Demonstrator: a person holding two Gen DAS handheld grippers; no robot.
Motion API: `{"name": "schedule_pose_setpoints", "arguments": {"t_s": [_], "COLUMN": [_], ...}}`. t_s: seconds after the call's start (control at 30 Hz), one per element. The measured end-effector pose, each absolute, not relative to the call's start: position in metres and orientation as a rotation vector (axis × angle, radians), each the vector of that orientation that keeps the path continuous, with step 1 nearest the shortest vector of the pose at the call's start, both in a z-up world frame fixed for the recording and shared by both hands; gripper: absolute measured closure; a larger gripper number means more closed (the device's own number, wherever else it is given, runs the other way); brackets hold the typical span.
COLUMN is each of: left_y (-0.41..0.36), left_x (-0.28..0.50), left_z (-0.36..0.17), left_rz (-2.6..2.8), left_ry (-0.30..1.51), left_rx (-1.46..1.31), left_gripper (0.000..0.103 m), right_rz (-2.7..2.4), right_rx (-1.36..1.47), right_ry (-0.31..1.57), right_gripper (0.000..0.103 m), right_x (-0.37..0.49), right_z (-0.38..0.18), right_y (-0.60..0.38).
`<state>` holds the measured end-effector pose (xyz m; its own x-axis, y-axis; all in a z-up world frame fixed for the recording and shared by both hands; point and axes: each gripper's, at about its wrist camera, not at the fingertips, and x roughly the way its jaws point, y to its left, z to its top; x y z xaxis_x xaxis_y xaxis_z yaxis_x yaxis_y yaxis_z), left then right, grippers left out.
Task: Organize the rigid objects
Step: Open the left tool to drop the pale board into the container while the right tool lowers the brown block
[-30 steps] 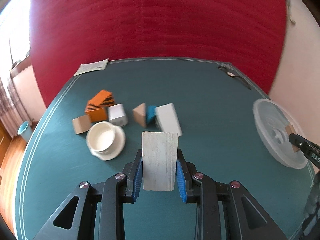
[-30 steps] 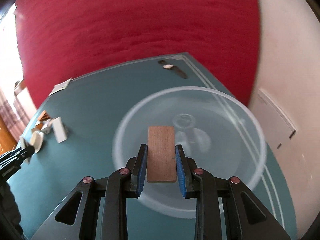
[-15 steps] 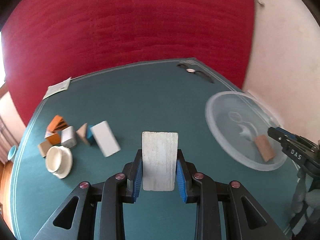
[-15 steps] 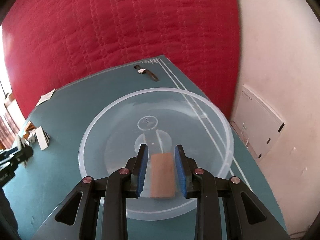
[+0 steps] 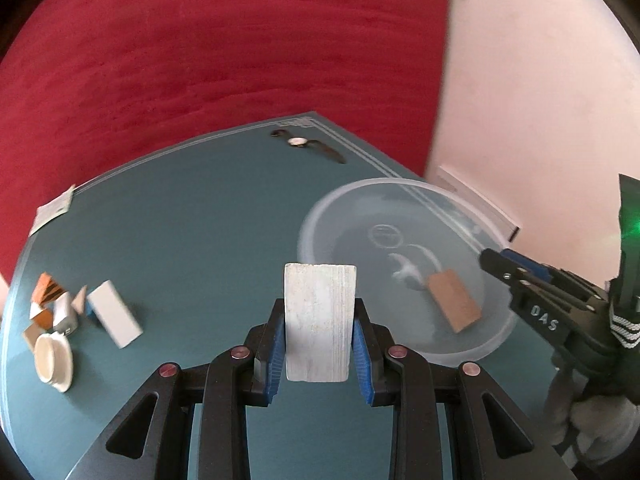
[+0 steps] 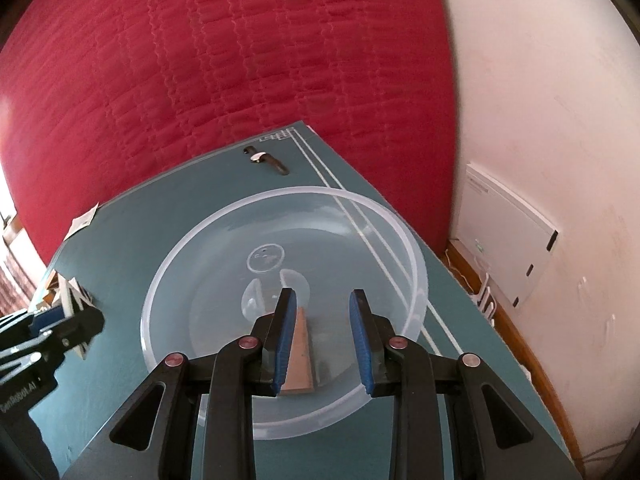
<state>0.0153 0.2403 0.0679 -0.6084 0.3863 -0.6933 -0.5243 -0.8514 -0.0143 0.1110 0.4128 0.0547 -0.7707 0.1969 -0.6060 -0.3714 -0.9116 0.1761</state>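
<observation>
**White block pinched on the left, brown block lying in the bowl**

Your left gripper (image 5: 319,312) is clamped on the white block (image 5: 320,328). Both blue pads press its long sides, and it stands upright between them, held above the teal table (image 5: 200,220), just short of the near left part of the clear bowl's rim. Its top edge covers that bit of rim in the left wrist view.

Your right gripper (image 6: 323,300) has its jaws standing apart with nothing pinched. It hangs over the near part of the clear bowl (image 6: 160,280), pointing down into it. The brown block (image 6: 301,360) lies flat on the bowl floor, low beside the left pad in the right wrist view. From the left wrist view the same block (image 5: 454,300) is clear of the gripper's tips. The bowl sits close to the right edge of the table, towards the near half.

The remaining pieces are grouped by the left edge. A long white block (image 5: 114,314) lies flat, with an orange block (image 5: 46,288) and several smaller blocks crowded just beyond it; those are too small and blurred to sort. A white cup (image 5: 52,360) sits nearest you in that group.

A wristwatch (image 5: 298,142) rests by the far edge near the far right corner, and a slip of paper (image 5: 54,210) lies at the far left corner.
</observation>
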Motion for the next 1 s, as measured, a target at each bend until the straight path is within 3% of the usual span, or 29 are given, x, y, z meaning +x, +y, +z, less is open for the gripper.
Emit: {"name": "schedule_pose_setpoints", "arguments": {"t_s": [0.57, 0.6, 0.67, 0.73, 1.0], "left_y": [0.28, 0.281, 0.28, 0.278, 0.269], "left_x": [0.013, 0.013, 0.011, 0.012, 0.003], "left_z": [0.064, 0.064, 0.063, 0.064, 0.058], "left_rz": [2.294, 2.286, 2.285, 2.305, 2.344], "left_ry": [0.267, 0.261, 0.248, 0.239, 0.227], "left_rx": [-0.978, -0.978, -0.978, -0.964, -1.003], "left_gripper": [0.071, 0.069, 0.042, 0.032, 0.029], "right_rz": [2.626, 2.625, 2.622, 2.623, 2.625], "right_rx": [-0.839, -0.839, -0.843, -0.842, -0.85], "right_ry": [0.454, 0.455, 0.456, 0.454, 0.446], "right_gripper": [0.074, 0.074, 0.074, 0.074, 0.074], "right_x": [0.113, 0.113, 0.113, 0.113, 0.114], "right_z": [0.055, 0.054, 0.054, 0.054, 0.052], "right_y": [0.424, 0.425, 0.426, 0.426, 0.426]}}
